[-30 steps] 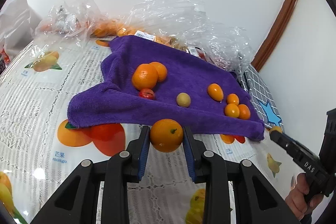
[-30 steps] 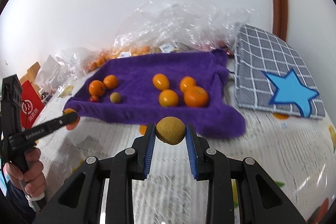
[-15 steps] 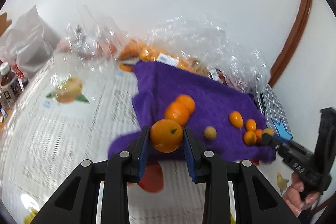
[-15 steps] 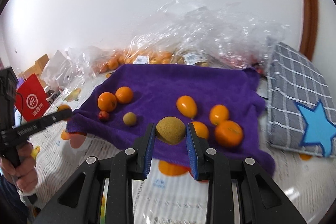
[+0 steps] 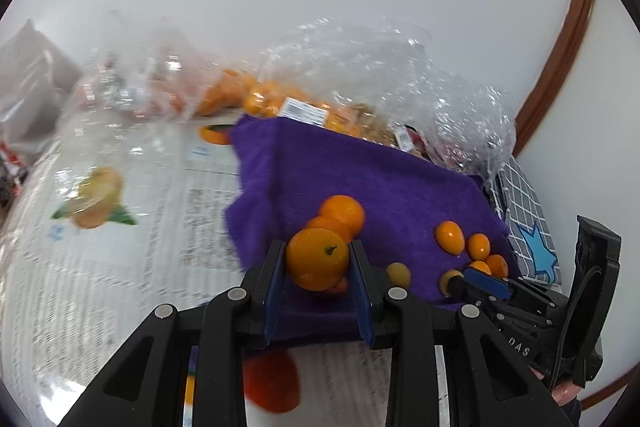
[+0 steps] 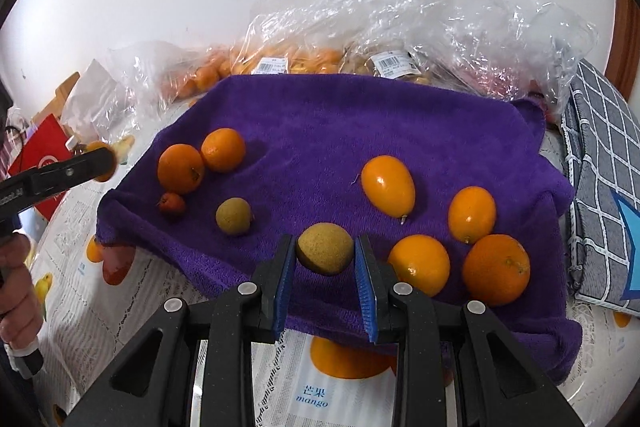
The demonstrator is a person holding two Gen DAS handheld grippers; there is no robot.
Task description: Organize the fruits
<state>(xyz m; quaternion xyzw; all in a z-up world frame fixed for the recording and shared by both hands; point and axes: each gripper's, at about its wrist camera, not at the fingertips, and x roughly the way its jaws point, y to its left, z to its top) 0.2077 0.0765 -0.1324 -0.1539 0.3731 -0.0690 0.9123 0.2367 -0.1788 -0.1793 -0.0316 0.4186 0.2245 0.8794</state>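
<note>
fruits (image 6: 388,185) on towel (image 6: 360,115) | bags (image 6: 400,15) behind towel | cushion (image 6: 600,187) right of towel

The printed cloth (image 6: 280,379) over the tabletop carried "芒果 mango" in blue beneath an orange fruit picture. The right hand-held gripper (image 5: 454,281) bore "DAS" on its side. Barcode labels (image 6: 394,61) on the plastic bags (image 6: 440,7) were unreadable.
</note>
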